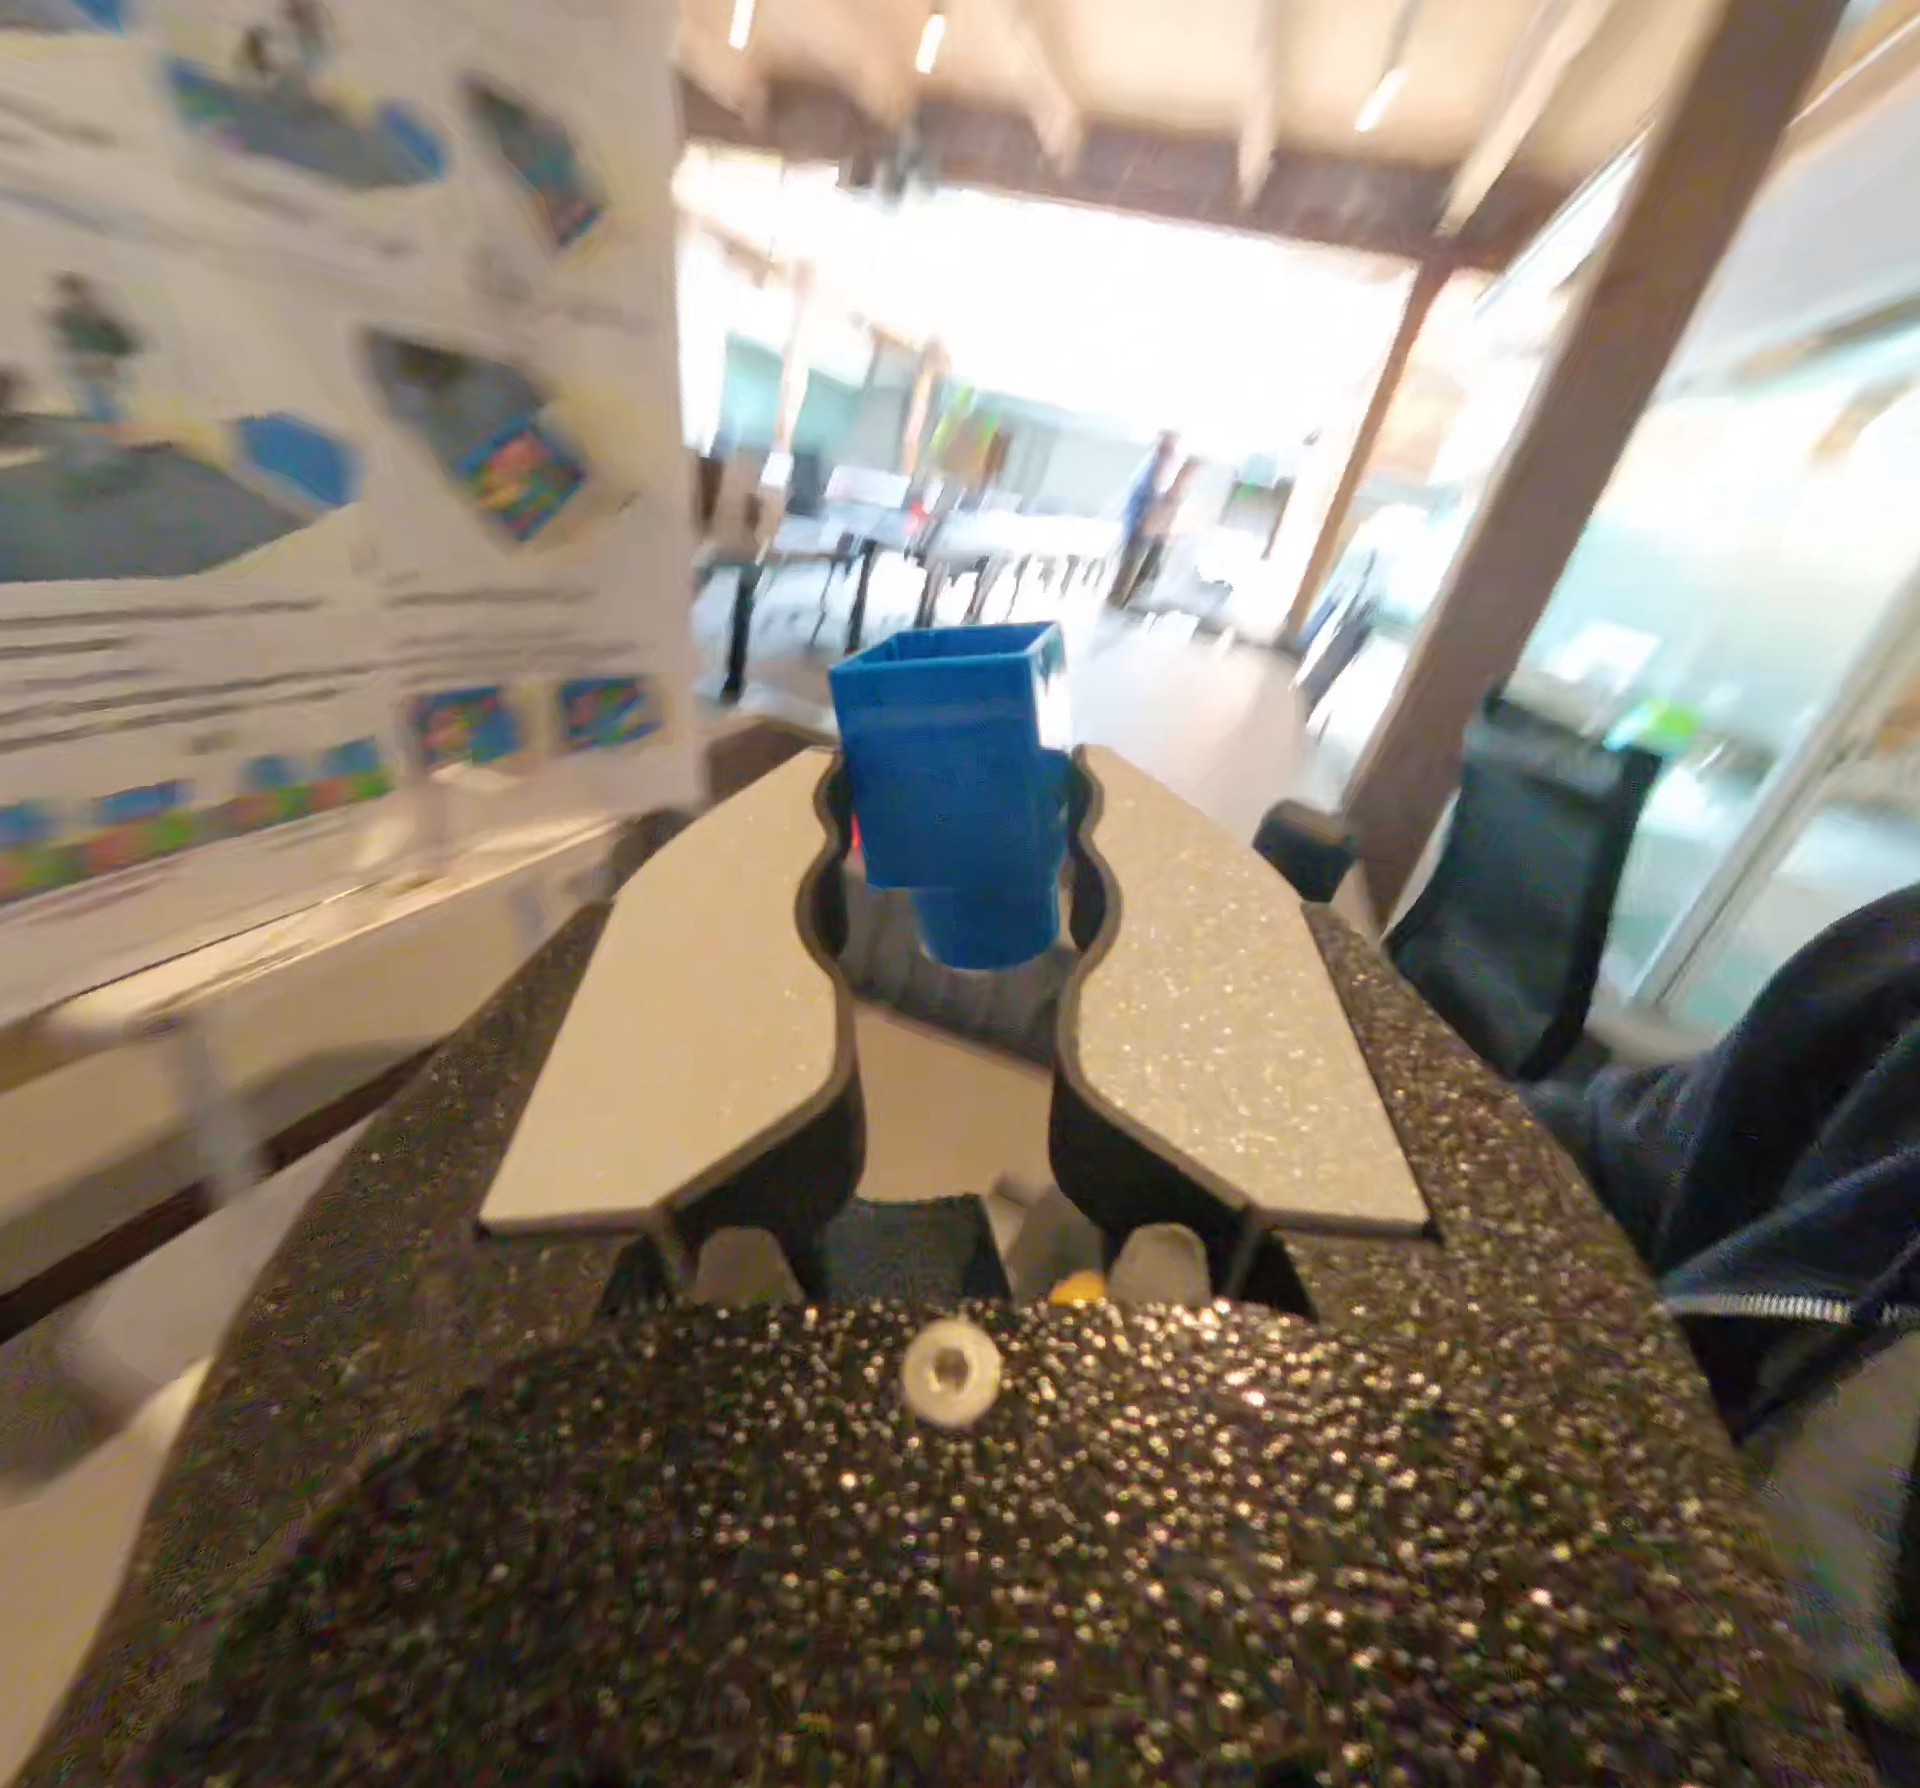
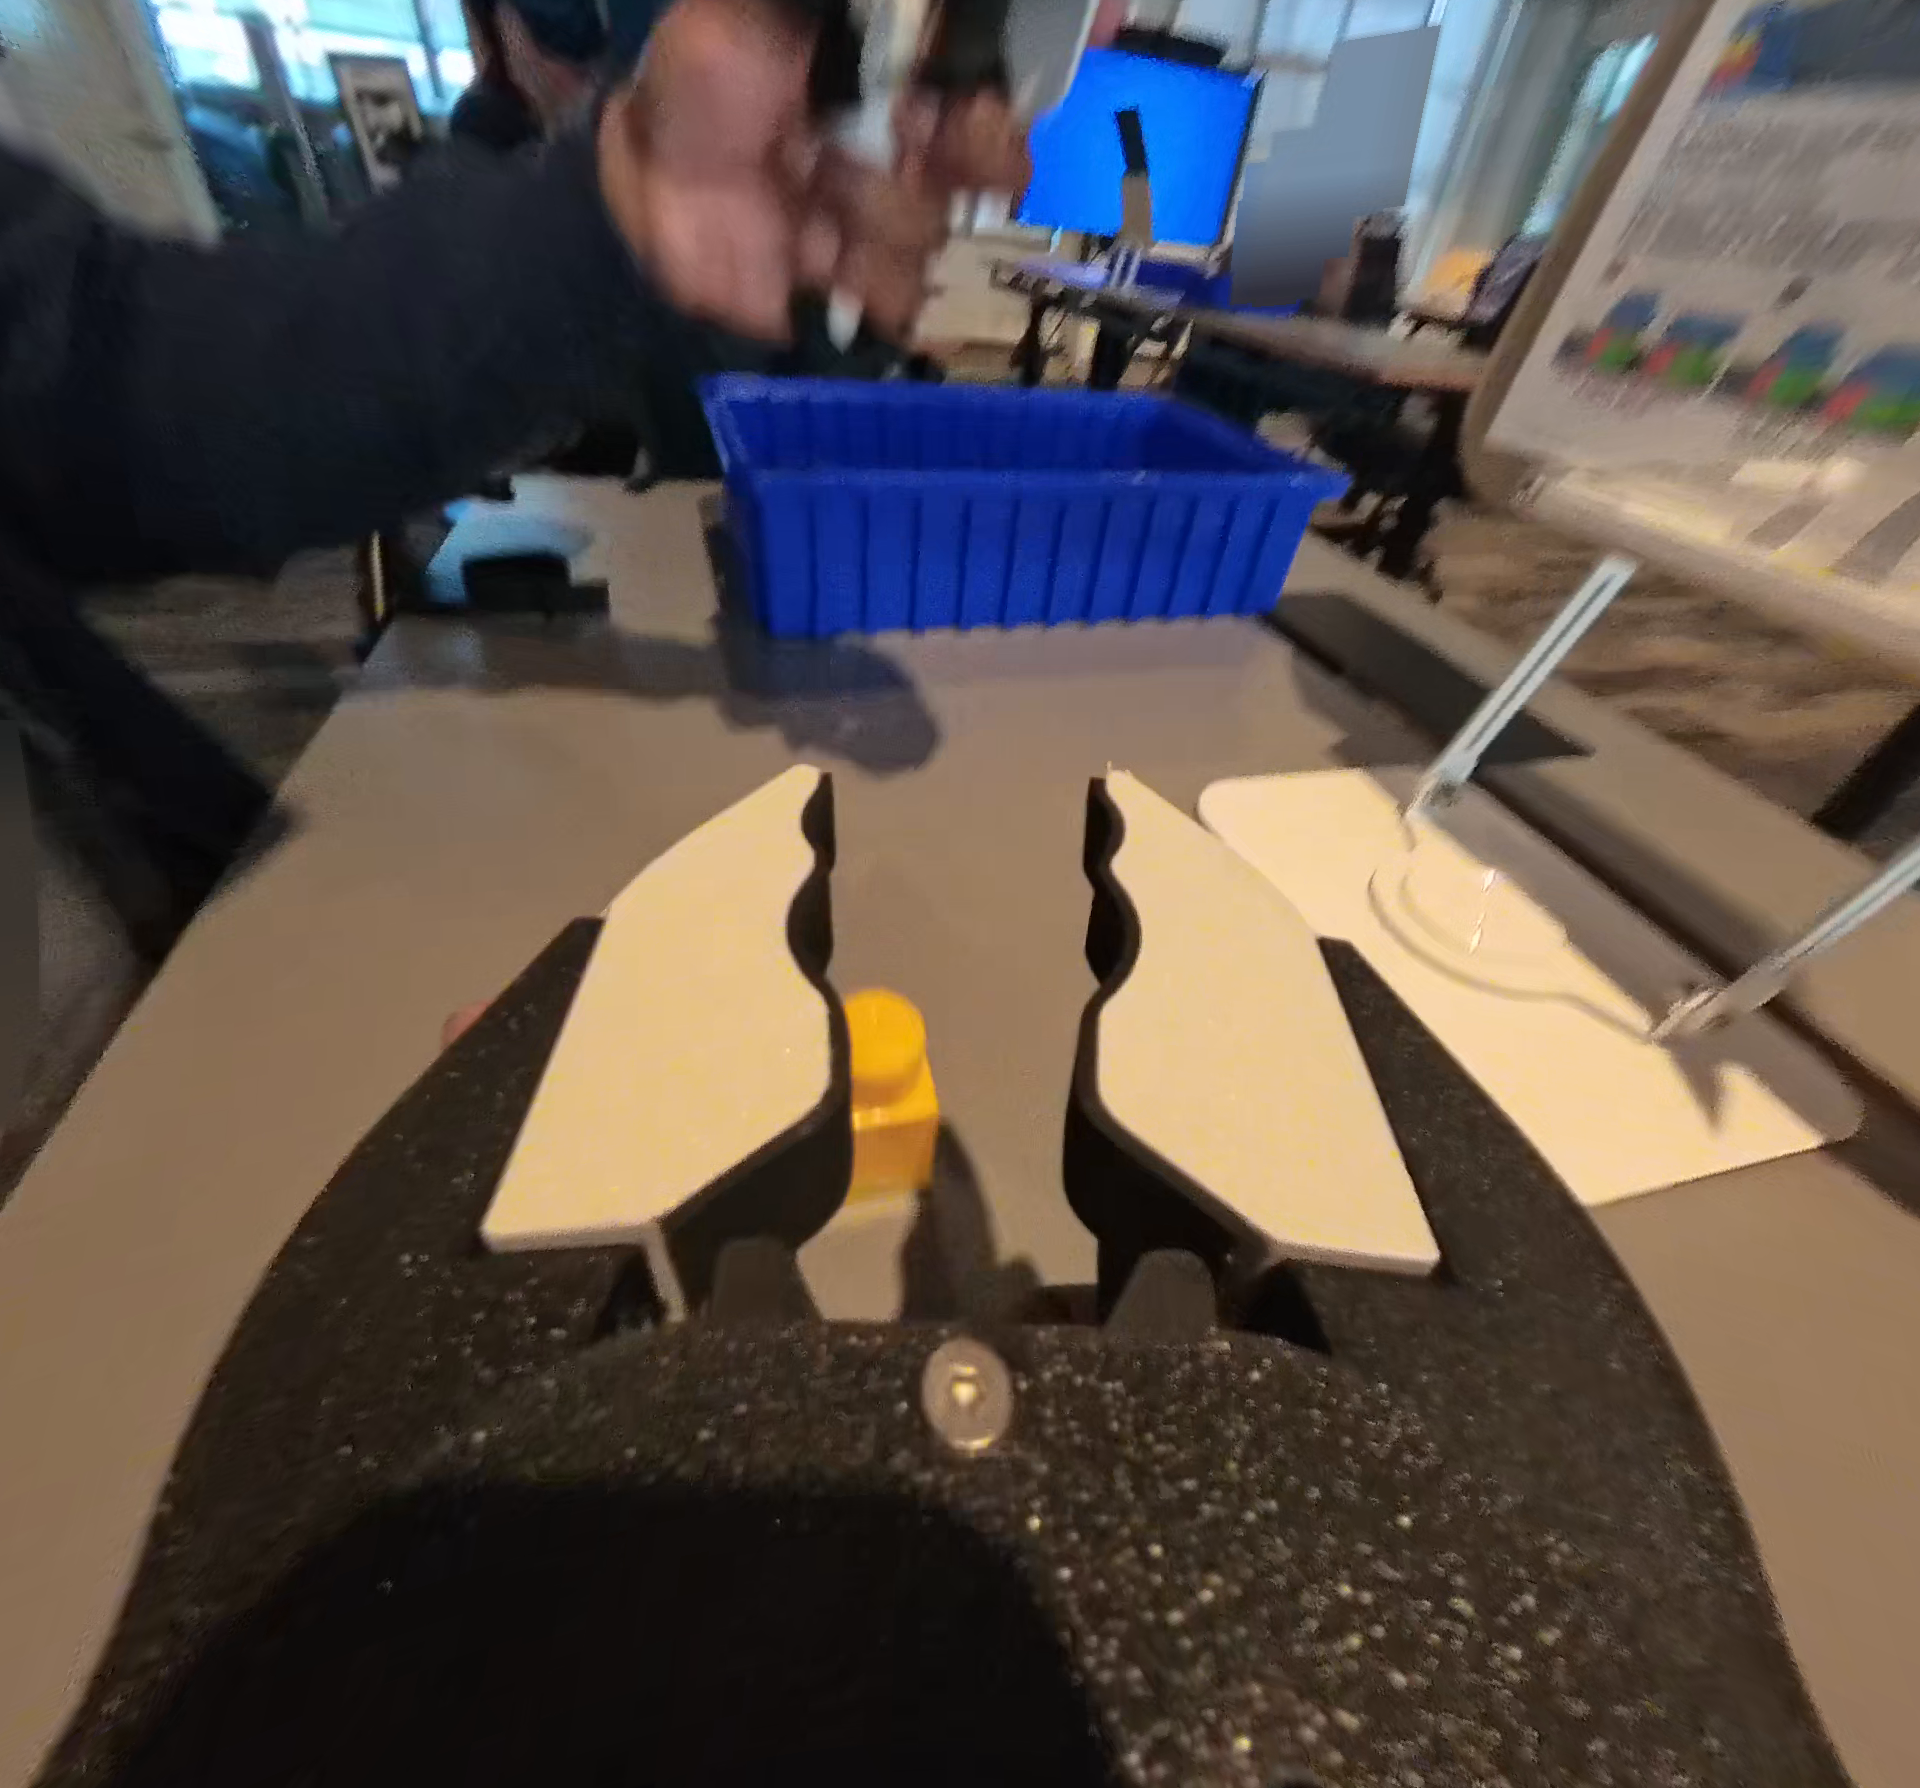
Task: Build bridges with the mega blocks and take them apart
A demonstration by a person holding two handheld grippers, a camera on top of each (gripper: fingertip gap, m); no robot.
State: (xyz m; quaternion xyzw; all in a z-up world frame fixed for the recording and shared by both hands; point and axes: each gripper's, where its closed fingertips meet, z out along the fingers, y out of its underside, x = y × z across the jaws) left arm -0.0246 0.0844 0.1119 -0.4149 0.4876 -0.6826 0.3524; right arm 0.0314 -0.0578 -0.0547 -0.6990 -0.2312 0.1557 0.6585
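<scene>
Left wrist view: left gripper (image 1: 956, 829) is clamped on a blue block (image 1: 951, 782), held upside down w/ stud toward camera, raised off the table. Right wrist view: right gripper (image 2: 958, 871) is spread apart, nothing gripped; a yellow block (image 2: 888, 1094) is seen upright on the grey table (image 2: 416, 907), against the inner side of the left finger, near its base. A blue bin (image 2: 997, 523) is seen well ahead.

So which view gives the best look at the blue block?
The left wrist view: the blue block sits clamped between the left gripper fingertips, raised off the table, open underside up and stud down. The right wrist view shows only a blurred hand where that gripper would be; the block cannot be made out there.
</scene>
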